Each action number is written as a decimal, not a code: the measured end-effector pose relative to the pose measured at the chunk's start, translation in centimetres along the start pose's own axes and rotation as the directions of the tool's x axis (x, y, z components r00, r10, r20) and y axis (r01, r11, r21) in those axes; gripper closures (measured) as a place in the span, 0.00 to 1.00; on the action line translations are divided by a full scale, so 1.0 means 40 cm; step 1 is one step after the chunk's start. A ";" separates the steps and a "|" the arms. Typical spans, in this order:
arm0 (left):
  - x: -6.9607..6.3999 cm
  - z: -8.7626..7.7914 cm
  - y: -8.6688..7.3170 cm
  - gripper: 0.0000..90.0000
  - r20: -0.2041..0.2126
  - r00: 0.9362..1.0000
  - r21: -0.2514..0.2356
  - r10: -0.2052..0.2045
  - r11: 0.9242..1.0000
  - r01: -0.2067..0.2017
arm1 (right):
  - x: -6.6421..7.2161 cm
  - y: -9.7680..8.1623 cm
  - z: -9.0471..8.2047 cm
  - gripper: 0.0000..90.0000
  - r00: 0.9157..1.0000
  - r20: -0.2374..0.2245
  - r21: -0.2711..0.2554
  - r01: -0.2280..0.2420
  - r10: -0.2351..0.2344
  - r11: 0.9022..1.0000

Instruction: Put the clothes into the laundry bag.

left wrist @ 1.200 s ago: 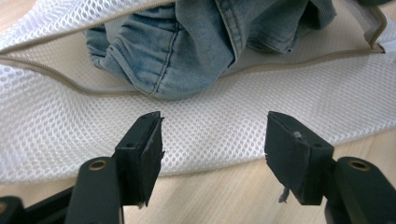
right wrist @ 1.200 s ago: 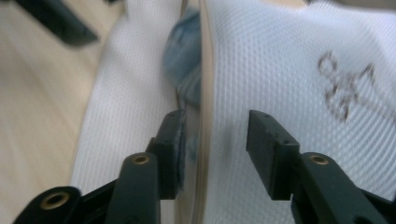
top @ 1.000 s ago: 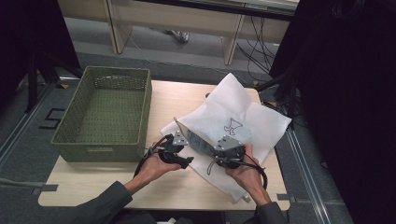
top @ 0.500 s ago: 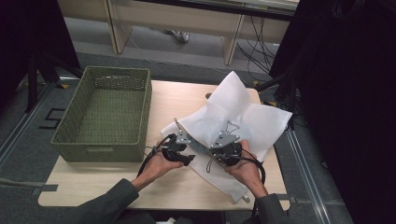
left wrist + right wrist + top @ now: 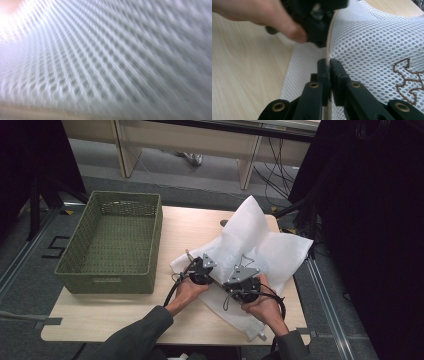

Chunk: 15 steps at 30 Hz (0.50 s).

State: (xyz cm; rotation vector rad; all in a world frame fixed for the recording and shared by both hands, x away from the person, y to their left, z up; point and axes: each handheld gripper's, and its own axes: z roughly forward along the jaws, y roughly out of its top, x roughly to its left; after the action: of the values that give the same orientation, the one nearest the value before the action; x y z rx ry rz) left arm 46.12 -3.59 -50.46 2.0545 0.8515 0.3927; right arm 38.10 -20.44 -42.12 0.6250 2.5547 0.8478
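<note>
Mesh bag (image 5: 260, 245), white and honeycomb-textured with a brown embroidered outline, lies crumpled across the right half of the pale wooden surface (image 5: 110, 320). Right claw (image 5: 329, 65) pinches its seamed edge between closed jaws. Left claw (image 5: 200, 270) presses against the mesh; its state cannot be told. Green woven rectangular basket (image 5: 85, 270) stands left
</note>
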 end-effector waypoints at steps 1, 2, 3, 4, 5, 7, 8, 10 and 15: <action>0.005 -0.001 0.010 0.96 0.002 1.000 -0.035 -0.022 0.999 0.023 | 0.001 0.000 0.001 0.97 1.000 0.009 -0.013 -0.002 0.002 1.000; 0.005 -0.001 0.027 0.96 -0.010 0.999 -0.079 -0.039 0.996 0.038 | 0.001 0.001 -0.001 0.97 1.000 0.012 -0.014 -0.027 0.027 1.000; 0.005 0.000 0.032 0.96 -0.003 0.999 -0.081 -0.034 0.996 0.033 | -0.002 0.002 -0.002 0.97 1.000 0.012 -0.021 -0.028 0.028 0.999; 0.005 0.000 0.032 0.96 -0.003 0.999 -0.081 -0.034 0.996 0.033 | -0.002 0.002 -0.002 0.97 1.000 0.012 -0.021 -0.028 0.028 0.999; 0.009 0.007 0.031 0.95 0.010 1.000 -0.075 -0.015 0.997 0.016 | -0.006 -0.002 0.001 0.97 1.000 0.006 -0.019 -0.030 0.030 0.999; 0.021 0.035 0.009 0.92 -0.011 1.000 -0.002 0.016 1.000 -0.016 | -0.008 -0.010 0.012 0.97 0.999 -0.011 -0.013 -0.034 0.034 0.999; 0.029 0.048 -0.005 0.91 -0.011 1.000 0.008 -0.012 1.000 0.012 | -0.007 -0.013 0.021 0.97 0.999 -0.019 -0.004 -0.036 0.036 0.999; 0.031 0.045 -0.004 0.90 0.002 1.000 0.002 -0.025 1.000 0.025 | -0.006 -0.016 0.030 0.97 0.999 -0.020 0.011 -0.028 0.028 1.000; 0.027 0.005 0.002 0.79 0.004 0.999 0.064 0.034 0.997 -0.034 | -0.006 -0.026 0.060 0.97 0.998 -0.039 0.050 -0.056 0.058 0.997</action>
State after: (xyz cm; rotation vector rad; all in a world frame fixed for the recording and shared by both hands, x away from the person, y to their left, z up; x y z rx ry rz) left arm 47.04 -2.98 -50.56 2.1303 0.8379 0.3853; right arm 39.13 -20.21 -44.55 0.7054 2.6124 0.8264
